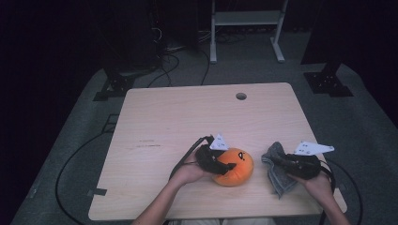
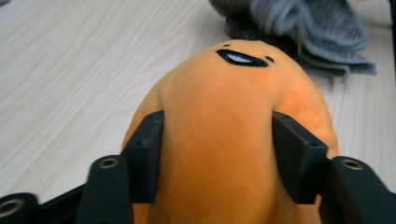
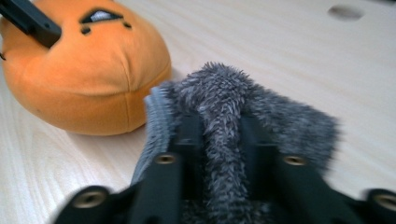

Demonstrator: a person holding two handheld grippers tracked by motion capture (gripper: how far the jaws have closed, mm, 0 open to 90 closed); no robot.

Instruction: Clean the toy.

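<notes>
Left gripper [image 1: 224, 165]: jaws pinching orange plush toy [image 2: 224, 140]; soft, light, compressible.
Right gripper [image 1: 281, 161]: jaws clamped on fuzzy grey cloth [image 3: 224, 121]; limp.
Hold: plush mid-body.

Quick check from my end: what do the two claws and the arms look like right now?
Both claws, left and right, are black, each topped by a pale three-cornered plate with small dark marks and trailing a black cable. Their jaws are blocky, matte black, with round metal fasteners. The forearms wear no sleeves.
</notes>
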